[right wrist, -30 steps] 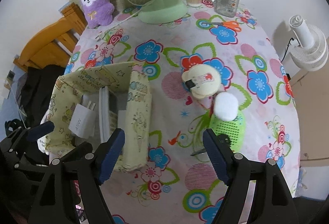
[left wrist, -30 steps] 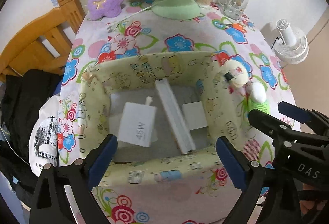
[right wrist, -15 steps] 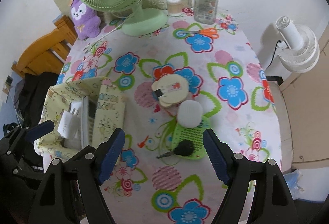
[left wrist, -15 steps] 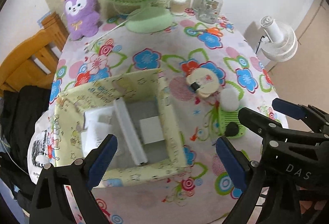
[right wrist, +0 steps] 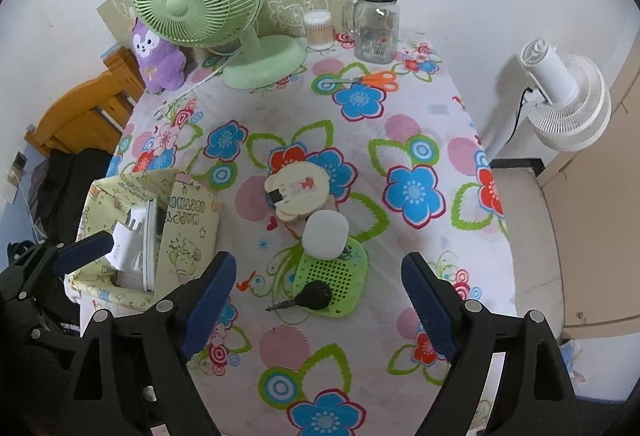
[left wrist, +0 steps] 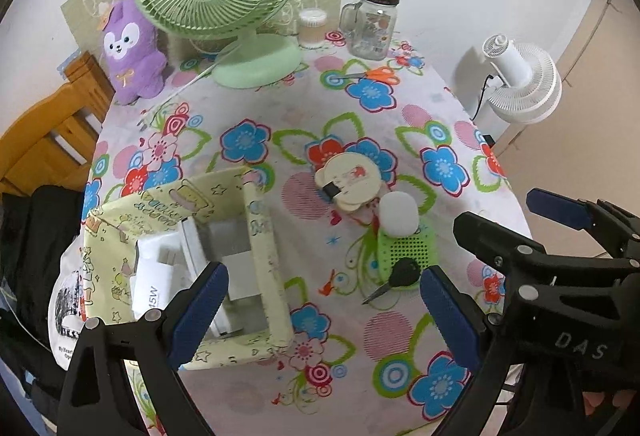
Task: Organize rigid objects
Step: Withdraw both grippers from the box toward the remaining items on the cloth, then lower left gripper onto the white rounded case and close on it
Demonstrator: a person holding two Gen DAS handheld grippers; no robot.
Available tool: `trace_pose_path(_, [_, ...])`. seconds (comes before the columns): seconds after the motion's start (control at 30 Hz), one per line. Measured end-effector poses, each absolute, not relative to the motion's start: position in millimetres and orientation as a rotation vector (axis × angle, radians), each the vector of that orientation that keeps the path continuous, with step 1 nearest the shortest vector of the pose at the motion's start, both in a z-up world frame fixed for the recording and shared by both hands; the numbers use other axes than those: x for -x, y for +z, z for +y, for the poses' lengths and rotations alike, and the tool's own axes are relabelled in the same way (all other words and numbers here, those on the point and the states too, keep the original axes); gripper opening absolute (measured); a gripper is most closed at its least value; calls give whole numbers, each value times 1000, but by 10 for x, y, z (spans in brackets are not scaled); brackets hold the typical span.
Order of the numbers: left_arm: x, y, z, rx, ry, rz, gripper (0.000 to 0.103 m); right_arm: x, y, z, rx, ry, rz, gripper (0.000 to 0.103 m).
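Note:
A pale yellow patterned box (left wrist: 262, 248) (right wrist: 192, 232) stands at the table's left edge and holds a white charger (left wrist: 154, 278) (right wrist: 128, 244) and other white pieces. To its right lie a cream round case (left wrist: 348, 182) (right wrist: 298, 190), a white oval case (left wrist: 398, 214) (right wrist: 325, 234), a green perforated pad (left wrist: 408, 254) (right wrist: 332, 280) and a black-headed key (left wrist: 400, 274) (right wrist: 310, 296). My left gripper (left wrist: 320, 300) hangs open over the box's right wall. My right gripper (right wrist: 318, 300) is above the key with its jaws opening and nothing between them.
A green desk fan (right wrist: 208, 4), a purple plush toy (right wrist: 158, 56), a cotton-swab tub (right wrist: 318, 30), a glass jar with a green lid (right wrist: 376, 20) and orange scissors (right wrist: 372, 80) stand along the far side. A white floor fan (right wrist: 560, 96) is off the table's right.
Both grippers have pulled back and to the right, away from the box, which now sits lower left in both views. The right gripper's jaws stand slightly wider.

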State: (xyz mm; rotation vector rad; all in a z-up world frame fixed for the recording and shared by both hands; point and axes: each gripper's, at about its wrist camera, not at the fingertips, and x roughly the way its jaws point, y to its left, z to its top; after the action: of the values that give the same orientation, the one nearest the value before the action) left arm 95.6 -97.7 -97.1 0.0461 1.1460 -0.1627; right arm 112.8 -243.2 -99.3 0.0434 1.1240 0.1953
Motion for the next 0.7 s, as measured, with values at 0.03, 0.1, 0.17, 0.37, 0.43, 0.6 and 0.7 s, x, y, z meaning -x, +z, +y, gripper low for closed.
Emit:
trace_pose_path(0.03, [-956,-969,-991,-45,-163,1145,98,-1128,-984,-2447,-41,198,1122,87])
trace_pose_path(0.1, [-959,-962,-1031,-42,-164,1145,98,-1125,-972,-2483,-41,203,1120,87])
trace_pose_path(0.17, [-960,-959,-1046,-42,-164,1144,98,-1127,-960,-2525,-40,206,1117,87])
trace_pose_path(0.37, [-981,-977,-1192,-39,-159,1146,98,-1133,-968,-2661,-40,206,1116,87])
trace_pose_path(0.43, [-990,-997,-1235,-38,-156,1150,98,-1142,-981,-2710,-37,210,1120,87])
trace_pose_path(0.6, [-1018,-1070,-1351,-41,-147,1162,98,-1180,-1034,-2840,-33,220,1123,87])
trace_pose_path(0.7, [-1053,-1129,-1427,-37,-137,1171,98,-1218,-1098,-2915,-22,239,1133,87])
